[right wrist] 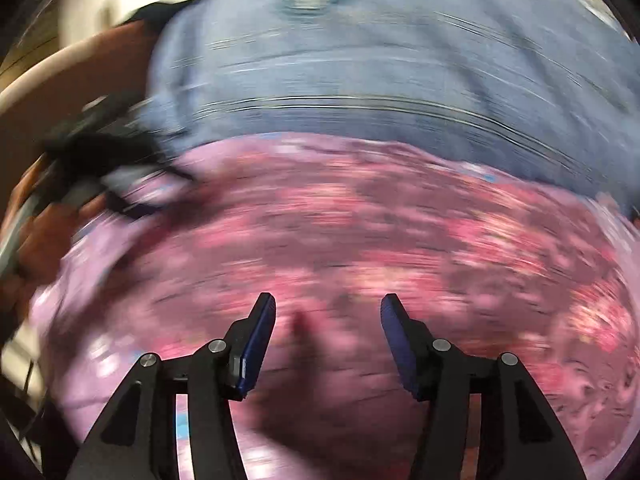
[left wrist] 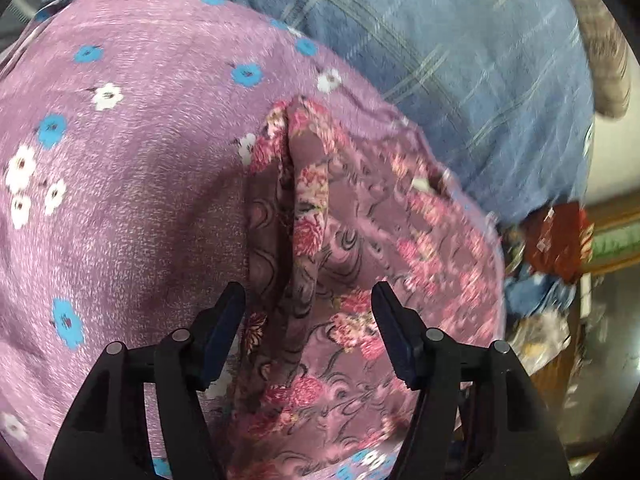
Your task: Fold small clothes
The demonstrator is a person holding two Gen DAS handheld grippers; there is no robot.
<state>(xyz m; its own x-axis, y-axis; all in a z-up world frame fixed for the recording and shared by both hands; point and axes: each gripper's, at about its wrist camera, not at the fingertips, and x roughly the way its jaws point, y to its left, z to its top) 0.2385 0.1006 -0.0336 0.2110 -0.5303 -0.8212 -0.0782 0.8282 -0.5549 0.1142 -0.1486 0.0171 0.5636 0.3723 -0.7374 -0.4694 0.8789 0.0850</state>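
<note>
A mauve garment with pink roses [left wrist: 352, 248] lies on a lilac sheet with blue and white flowers [left wrist: 132, 184]. A raised fold of the garment [left wrist: 304, 168] runs up from between my left fingers. My left gripper [left wrist: 308, 300] is open, its jaws on either side of that fold. In the right wrist view the same rose garment [right wrist: 360, 248] is heavily blurred. My right gripper [right wrist: 328, 312] is open and empty just above it. The other gripper and the hand holding it [right wrist: 80, 168] show blurred at the left.
The person's blue checked shirt [left wrist: 460, 72] fills the far side in the left wrist view and shows in the right wrist view [right wrist: 380, 72]. A pile of red and blue clothes [left wrist: 552, 248] lies at the right beyond the sheet's edge.
</note>
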